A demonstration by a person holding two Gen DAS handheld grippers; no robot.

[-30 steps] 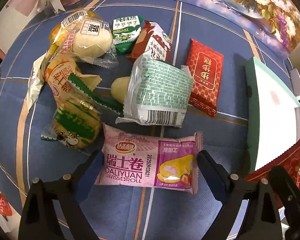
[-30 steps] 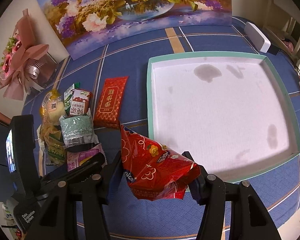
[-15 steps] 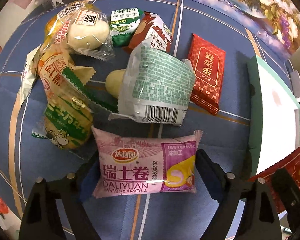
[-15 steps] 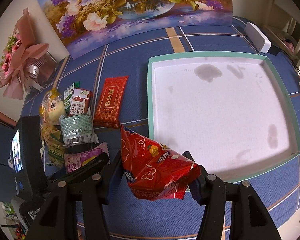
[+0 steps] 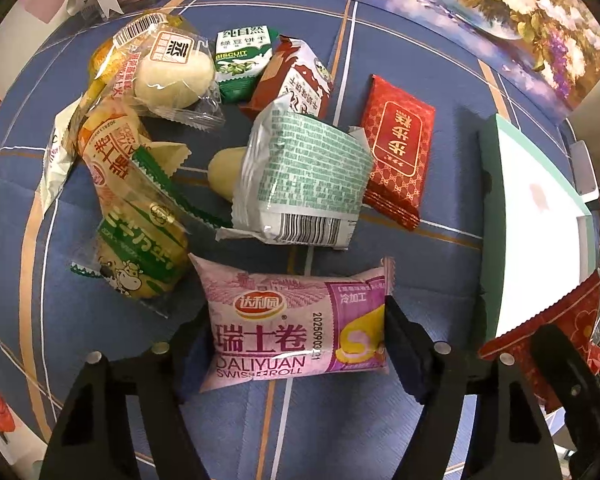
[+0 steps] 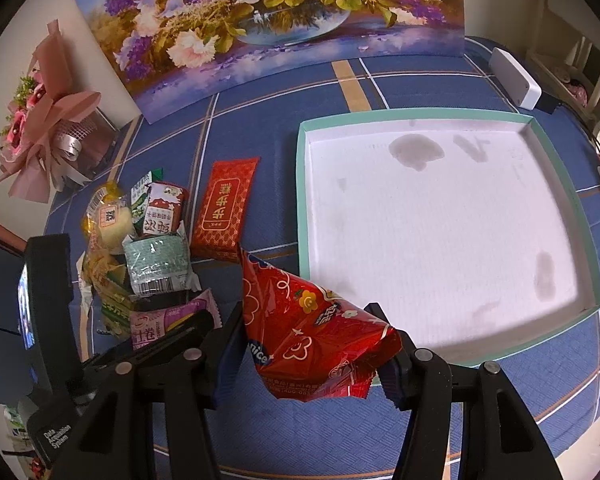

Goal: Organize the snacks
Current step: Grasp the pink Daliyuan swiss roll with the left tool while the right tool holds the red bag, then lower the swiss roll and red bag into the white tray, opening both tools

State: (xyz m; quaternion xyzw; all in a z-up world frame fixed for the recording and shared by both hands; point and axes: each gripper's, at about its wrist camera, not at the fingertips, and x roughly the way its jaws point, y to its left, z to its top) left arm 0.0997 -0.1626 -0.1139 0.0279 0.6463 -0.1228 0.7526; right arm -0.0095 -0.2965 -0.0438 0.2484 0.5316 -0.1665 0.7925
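Note:
A pink Swiss roll packet (image 5: 284, 320) lies on the blue checked tablecloth, at the near edge of a pile of snacks. My left gripper (image 5: 300, 340) straddles it, jaws closing, and both pads touch the packet's short ends. My right gripper (image 6: 308, 344) is shut on a crumpled red snack bag (image 6: 300, 320), held above the cloth beside the near left corner of a shallow white tray with a teal rim (image 6: 304, 200). Nothing lies in the tray. The red bag (image 5: 548, 320) also shows at the right edge of the left wrist view.
The pile holds a green-printed silver packet (image 5: 300, 176), a red flat packet (image 5: 400, 160), a brown milk snack (image 5: 296, 76), a green biscuit pack (image 5: 240, 60), a white bun (image 5: 172, 76) and yellow-green wrappers (image 5: 136, 248). A flower painting (image 6: 260, 20), a pink bouquet (image 6: 44, 132) and a white box (image 6: 516, 80) stand behind.
The left gripper's jaws have narrowed onto the pink packet, which now sits deeper between the fingers. The right gripper and its red bag have not moved.

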